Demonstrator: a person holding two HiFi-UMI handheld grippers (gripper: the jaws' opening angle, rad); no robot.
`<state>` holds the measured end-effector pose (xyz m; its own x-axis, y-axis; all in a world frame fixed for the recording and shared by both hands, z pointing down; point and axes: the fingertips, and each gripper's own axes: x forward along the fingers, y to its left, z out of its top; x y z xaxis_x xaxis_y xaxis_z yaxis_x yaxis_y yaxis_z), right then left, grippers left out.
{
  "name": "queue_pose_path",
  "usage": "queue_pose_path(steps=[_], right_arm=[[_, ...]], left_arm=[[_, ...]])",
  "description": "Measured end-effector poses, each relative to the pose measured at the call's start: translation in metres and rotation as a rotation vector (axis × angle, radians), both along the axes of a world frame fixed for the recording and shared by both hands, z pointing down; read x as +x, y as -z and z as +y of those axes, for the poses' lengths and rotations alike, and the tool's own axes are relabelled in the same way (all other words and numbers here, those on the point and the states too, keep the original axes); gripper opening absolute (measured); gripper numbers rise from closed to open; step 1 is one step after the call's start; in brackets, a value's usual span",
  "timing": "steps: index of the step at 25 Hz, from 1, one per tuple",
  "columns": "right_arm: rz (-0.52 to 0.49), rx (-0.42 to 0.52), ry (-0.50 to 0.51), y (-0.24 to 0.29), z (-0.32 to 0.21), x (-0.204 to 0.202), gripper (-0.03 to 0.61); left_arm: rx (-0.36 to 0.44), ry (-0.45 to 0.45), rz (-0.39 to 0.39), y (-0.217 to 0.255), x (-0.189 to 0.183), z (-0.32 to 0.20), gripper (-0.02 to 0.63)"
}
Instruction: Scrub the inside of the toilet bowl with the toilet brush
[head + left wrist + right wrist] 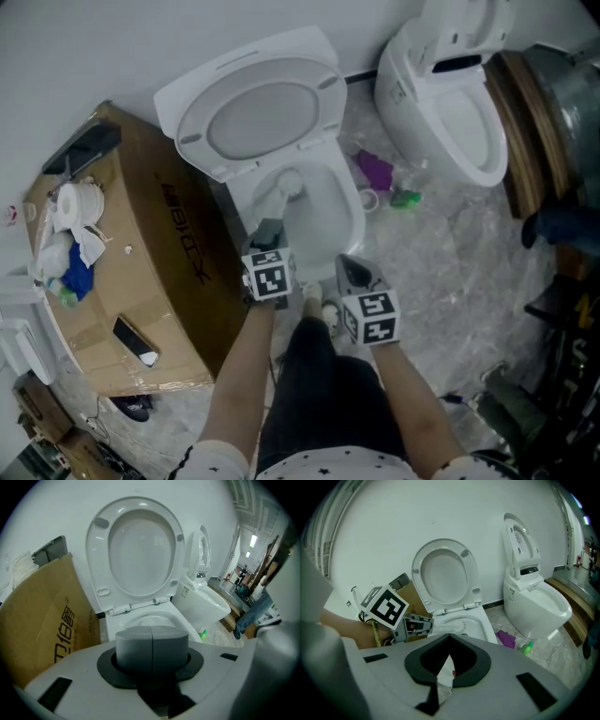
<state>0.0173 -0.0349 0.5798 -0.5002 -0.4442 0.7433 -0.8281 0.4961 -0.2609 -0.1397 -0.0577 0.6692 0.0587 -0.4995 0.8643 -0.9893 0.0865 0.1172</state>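
A white toilet (349, 197) stands with its lid and seat (262, 117) raised against the wall. The white toilet brush (286, 187) has its head down in the bowl; in the right gripper view its handle runs from the left jaws to the brush head (459, 626). My left gripper (267, 234) hovers over the bowl's front rim, shut on the brush handle. In its own view the grey pads (136, 646) meet and the handle is hidden. My right gripper (352, 269) hangs just right of it, shut and holding nothing.
A large cardboard box (169, 253) sits tight against the toilet's left side, with a tissue roll (75, 204), a blue cloth and a phone on it. A second toilet (450, 103) stands to the right. A purple cloth (375, 171) and a green bottle (406, 198) lie between them.
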Motion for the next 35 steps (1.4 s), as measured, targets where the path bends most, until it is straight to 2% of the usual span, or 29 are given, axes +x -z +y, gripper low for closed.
queue_pose_path(steps=[17, 35], right_arm=[[0.002, 0.0, 0.02, 0.0, -0.001, -0.003, 0.005], [0.011, 0.027, 0.043, 0.017, 0.002, -0.01, 0.005]], left_arm=[[-0.023, 0.026, -0.014, -0.004, -0.021, 0.005, 0.15], [-0.072, 0.079, -0.046, 0.006, -0.05, 0.052, 0.15]])
